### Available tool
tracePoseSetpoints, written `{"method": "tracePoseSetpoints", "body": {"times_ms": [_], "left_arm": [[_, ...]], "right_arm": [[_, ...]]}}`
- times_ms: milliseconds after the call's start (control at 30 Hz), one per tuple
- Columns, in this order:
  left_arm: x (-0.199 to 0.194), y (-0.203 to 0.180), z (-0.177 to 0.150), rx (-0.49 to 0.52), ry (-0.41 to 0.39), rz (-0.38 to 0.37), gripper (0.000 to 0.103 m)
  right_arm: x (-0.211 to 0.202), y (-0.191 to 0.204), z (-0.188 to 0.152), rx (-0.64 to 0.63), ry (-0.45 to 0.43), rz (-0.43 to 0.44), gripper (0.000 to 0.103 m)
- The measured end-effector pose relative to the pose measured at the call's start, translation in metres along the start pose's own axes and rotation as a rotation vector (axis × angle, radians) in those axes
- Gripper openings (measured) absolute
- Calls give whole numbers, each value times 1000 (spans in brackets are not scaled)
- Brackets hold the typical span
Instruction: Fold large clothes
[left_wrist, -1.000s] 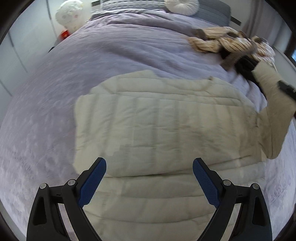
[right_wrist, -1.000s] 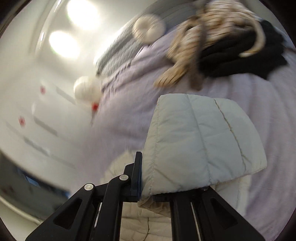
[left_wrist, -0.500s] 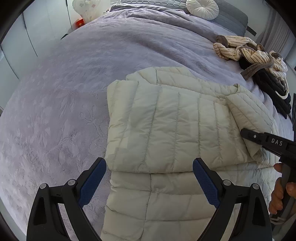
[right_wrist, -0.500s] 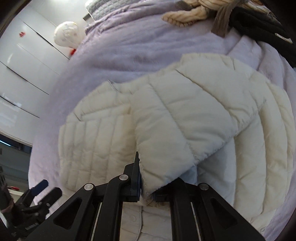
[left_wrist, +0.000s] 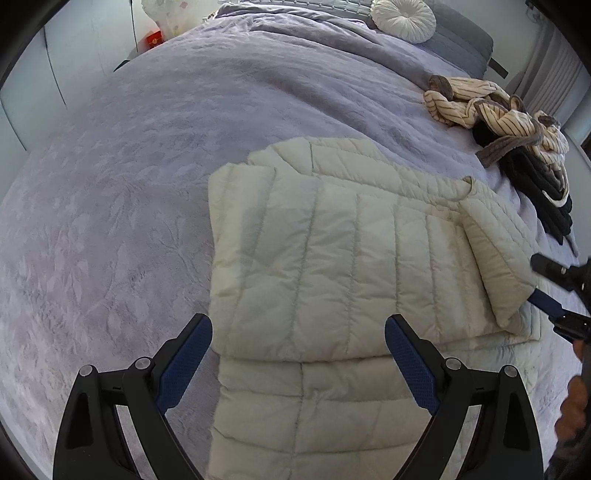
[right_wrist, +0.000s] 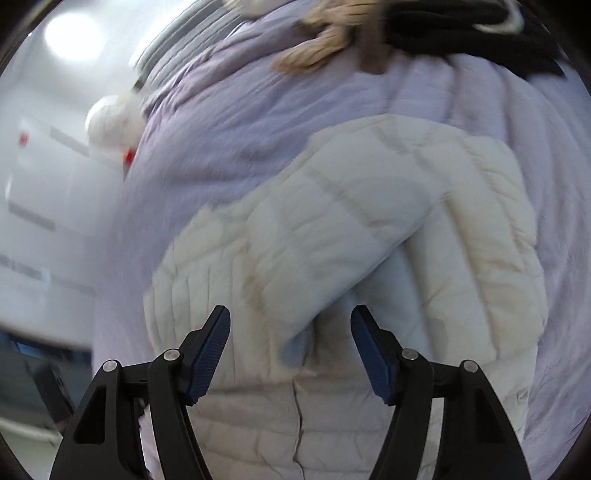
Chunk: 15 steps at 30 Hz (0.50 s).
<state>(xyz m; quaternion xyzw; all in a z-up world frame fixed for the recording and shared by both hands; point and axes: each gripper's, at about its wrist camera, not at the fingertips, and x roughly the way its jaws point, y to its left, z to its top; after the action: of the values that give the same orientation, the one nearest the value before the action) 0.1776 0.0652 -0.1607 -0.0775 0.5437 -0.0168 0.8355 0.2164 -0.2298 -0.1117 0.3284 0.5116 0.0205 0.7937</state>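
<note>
A home bedroom is shown. Most of both views is taken up by a wide bed (left_wrist: 155, 155) spread with a lilac embossed cover. Far beyond the fingers, at the head of the bed, a round pleated white cushion (left_wrist: 403, 19) is seen against grey pillows (left_wrist: 461, 35). A heap of worn clothing, a striped cream garment (left_wrist: 491, 114) over black ones (left_wrist: 543, 192), is left on the cover ahead and to the right of the fingers. A cream quilted puffer jacket (left_wrist: 332, 258) is laid flat on the bed just ahead of the fingers. Pale flat-fronted wardrobe doors (left_wrist: 26, 110) are seen to the left, and pleated curtains (left_wrist: 554, 70) at the upper right.
</note>
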Motion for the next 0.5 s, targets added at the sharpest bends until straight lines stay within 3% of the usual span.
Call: {"method": "tracePoseSetpoints", "body": {"times_ms": [33, 100, 133, 200, 300, 367, 500], "left_arm": [[0, 2, 3, -6, -3, -2, 95], [-1, 8, 7, -26, -6, -12, 95], [-2, 12, 10, -41, -9, -17, 95], [-5, 19, 15, -62, -19, -29, 95], [-9, 30, 21, -91, -32, -62, 95], [-9, 37, 25, -108, -30, -76, 95], [-11, 49, 30, -145, -34, -74, 95]], "right_arm": [[-2, -10, 5, 57, -24, 20, 68], [2, -23, 14, 153, -43, 81, 30], [8, -27, 19, 192, -42, 115, 4], [13, -17, 25, 158, -53, 135, 4], [13, 33, 23, -109, -81, 72, 4], [17, 63, 15, -262, -62, 56, 4], [36, 99, -7, -439, -1, 9, 4]]}}
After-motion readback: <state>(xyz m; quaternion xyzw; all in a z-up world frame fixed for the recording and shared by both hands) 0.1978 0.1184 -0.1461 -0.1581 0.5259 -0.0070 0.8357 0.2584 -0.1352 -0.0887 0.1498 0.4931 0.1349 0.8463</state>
